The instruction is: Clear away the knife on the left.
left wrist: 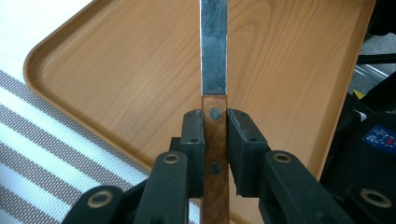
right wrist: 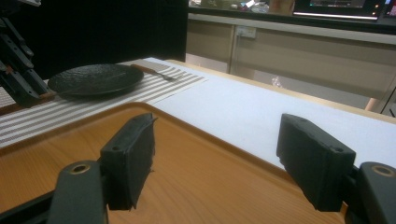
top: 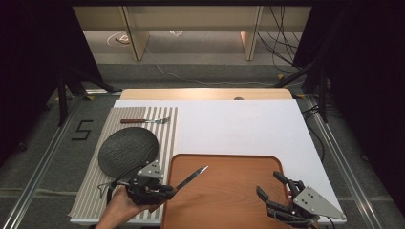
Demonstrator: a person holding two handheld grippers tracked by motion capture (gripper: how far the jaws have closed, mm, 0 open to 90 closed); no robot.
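A knife with a brown wooden handle (left wrist: 215,140) and a steel blade (top: 193,175) is held above the left part of the wooden tray (top: 229,167). My left gripper (top: 168,190) is shut on the handle, and the blade points to the far right over the tray. In the left gripper view the two pads (left wrist: 193,140) press the handle from both sides. My right gripper (top: 268,183) hovers over the tray's right front part with its jaws wide open and nothing between them (right wrist: 215,158).
A black plate (top: 128,149) lies on a striped placemat (top: 169,129) left of the tray. A fork (top: 143,121) with a wooden handle lies across the mat behind the plate. A white cover (top: 239,124) spans the table behind the tray.
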